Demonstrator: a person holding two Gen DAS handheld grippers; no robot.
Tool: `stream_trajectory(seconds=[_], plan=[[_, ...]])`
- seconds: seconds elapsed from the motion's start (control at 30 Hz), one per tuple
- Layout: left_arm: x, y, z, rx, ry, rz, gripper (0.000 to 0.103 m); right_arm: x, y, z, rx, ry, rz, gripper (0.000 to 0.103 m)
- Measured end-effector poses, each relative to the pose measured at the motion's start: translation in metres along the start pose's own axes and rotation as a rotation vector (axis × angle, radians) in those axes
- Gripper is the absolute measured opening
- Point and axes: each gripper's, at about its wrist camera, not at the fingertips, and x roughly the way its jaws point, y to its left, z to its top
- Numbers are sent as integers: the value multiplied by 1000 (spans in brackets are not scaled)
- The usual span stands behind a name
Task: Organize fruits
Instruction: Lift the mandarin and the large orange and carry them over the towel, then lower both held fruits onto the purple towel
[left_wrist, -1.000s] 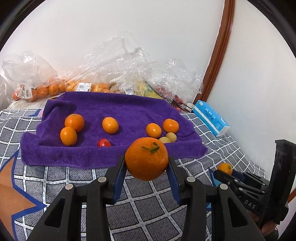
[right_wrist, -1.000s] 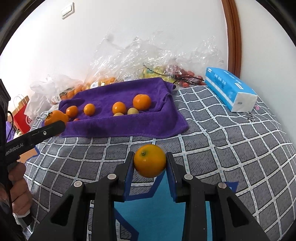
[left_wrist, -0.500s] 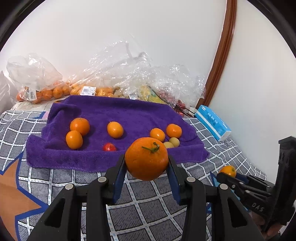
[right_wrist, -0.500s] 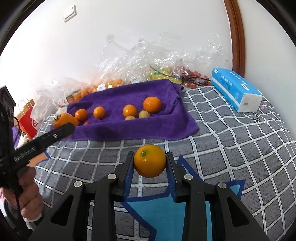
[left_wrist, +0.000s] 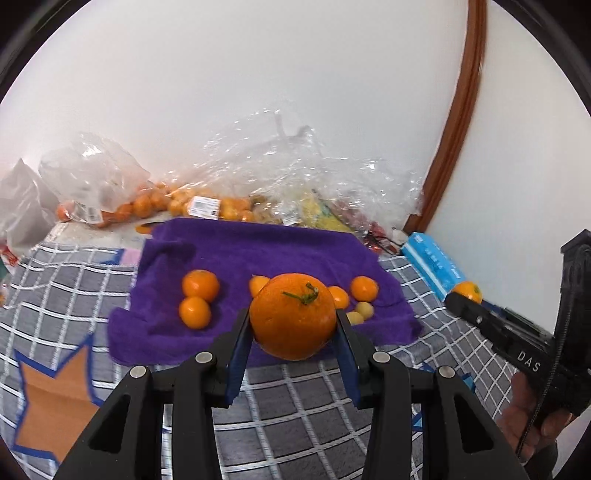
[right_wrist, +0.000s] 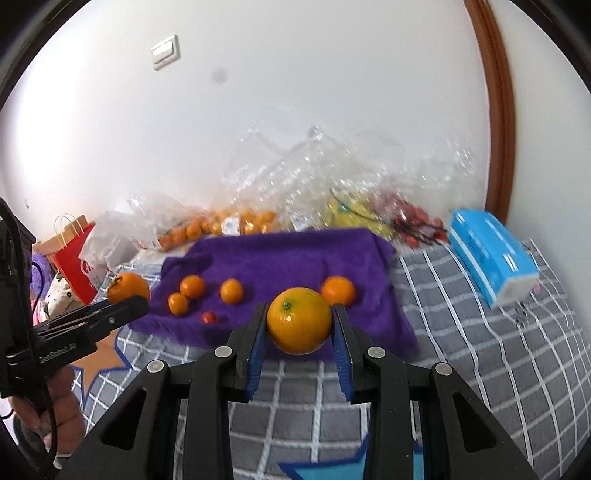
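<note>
Left tool (left_wrist: 293, 334) clamps a stemmed orange (left_wrist: 293, 316); right tool (right_wrist: 299, 332) clamps a smooth tangerine (right_wrist: 299, 320), both above the checked bedcover (right_wrist: 480, 347). Only the right view shows a red tomato (right_wrist: 209, 317) on the fuzzy purple towel (right_wrist: 288, 262); only the left, two pale round fruits (left_wrist: 364, 310).

Each camera sits just behind its own tool, looking forward and down along the fingers toward the purple towel (left_wrist: 266, 254) at 12 o'clock. Both views share that towel, and the blue box (right_wrist: 491, 254) lies toward 2 o'clock. The left view catches the right tool (left_wrist: 466, 295) at 3 o'clock; the right view catches the left tool (right_wrist: 125, 295) at 9 o'clock.
</note>
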Motion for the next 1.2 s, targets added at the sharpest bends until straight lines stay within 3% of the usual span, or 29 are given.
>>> stream_trajectory(seconds=[0.27,0.47,0.63,0.73,0.97,1.2], plan=[[10,26,26,-28,-14,75,41,18,11,37,-35,-58,23,33],[27,43,45,-77,-30,86,41,39,5,57,-13,-68,39,33],[58,46,49,-108,-26,58,41,70,-10,43,22,-36,46,33],[75,47,39,-109,-17,54,41,93,-24,32,37,39,7,33],[89,49,27,-103,-9,41,41,91,-45,30,43,24,-67,33],[96,55,21,-132,-17,29,41,110,-50,20,54,96,-71,33]])
